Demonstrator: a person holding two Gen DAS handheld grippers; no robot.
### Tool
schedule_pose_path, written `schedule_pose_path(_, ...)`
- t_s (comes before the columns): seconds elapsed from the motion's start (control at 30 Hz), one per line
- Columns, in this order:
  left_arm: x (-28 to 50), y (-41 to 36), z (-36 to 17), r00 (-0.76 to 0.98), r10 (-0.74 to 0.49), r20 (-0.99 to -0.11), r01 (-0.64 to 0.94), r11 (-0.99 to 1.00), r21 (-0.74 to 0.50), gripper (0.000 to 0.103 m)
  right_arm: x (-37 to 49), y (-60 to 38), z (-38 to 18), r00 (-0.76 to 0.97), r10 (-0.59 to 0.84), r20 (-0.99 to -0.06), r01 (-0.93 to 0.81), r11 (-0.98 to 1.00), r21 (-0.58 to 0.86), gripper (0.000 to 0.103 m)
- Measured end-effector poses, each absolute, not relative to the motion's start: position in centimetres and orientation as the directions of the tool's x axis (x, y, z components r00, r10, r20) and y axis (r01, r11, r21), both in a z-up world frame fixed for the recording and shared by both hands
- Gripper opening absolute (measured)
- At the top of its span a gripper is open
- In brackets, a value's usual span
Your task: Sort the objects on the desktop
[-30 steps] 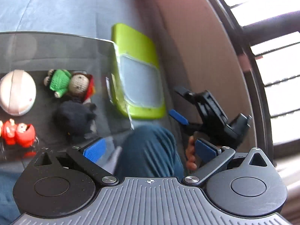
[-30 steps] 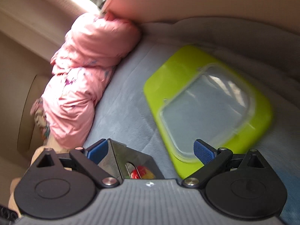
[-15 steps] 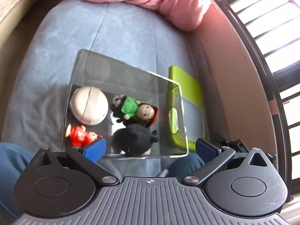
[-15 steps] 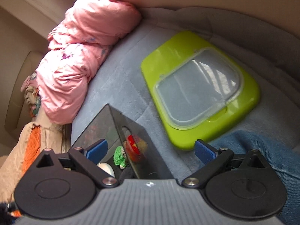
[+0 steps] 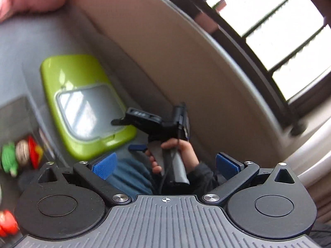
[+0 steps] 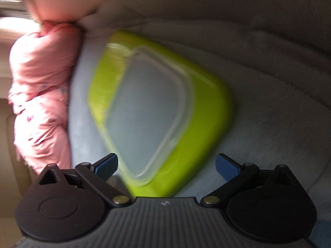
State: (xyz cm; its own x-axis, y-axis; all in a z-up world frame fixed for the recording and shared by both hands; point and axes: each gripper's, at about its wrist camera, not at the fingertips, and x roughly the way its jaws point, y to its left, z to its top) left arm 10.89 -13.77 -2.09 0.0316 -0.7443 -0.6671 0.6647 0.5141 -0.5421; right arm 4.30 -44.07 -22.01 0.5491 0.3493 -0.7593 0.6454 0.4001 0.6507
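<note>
The right gripper (image 6: 166, 165) hangs with jaws wide apart and nothing between them, just above the green lid (image 6: 159, 111) lying flat on the grey cushion (image 6: 269, 124). The left gripper (image 5: 165, 164) is likewise spread and bare; toys (image 5: 20, 155) sit far left, beside the lid.

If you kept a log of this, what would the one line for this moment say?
left gripper: open, empty | right gripper: open, empty, above lime-green plastic lid with clear window | lid: flat on grey cushion | views blurred
</note>
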Motion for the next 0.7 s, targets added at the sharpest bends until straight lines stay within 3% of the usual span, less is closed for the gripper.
schedule_pose_path(0.17, 10.9, -16.8, -2.4, 0.042, -0.698, -0.715, 0.704, 0.528, -0.474, 0.103, 6.9, -45.2, -25.1, 0.497, 0.380, -0.780, 0.662, 0.415, 0.624, 0.103)
schedule_pose_path(0.37, 9.3, -16.6, -7.0, 0.033, -0.665, -0.746, 0.680, 0.562, -0.471, 0.103, 7.4, -45.3, -25.1, 0.559, 0.337, -0.757, 0.654, 0.382, 0.653, 0.103)
schedule_pose_path(0.5, 9.9, -16.1, -7.7, 0.035, -0.649, -0.760, 0.665, 0.583, -0.467, 0.103, 5.8, -45.3, -23.9, 0.714, 0.289, -0.638, 0.539, 0.353, 0.764, 0.101)
schedule_pose_path(0.7, 11.7, -13.3, -10.7, 0.042, -0.654, -0.756, 0.546, 0.649, -0.530, 0.103, 5.8, -44.9, -20.7, 0.887, 0.290, -0.359, 0.264, 0.319, 0.910, 0.101)
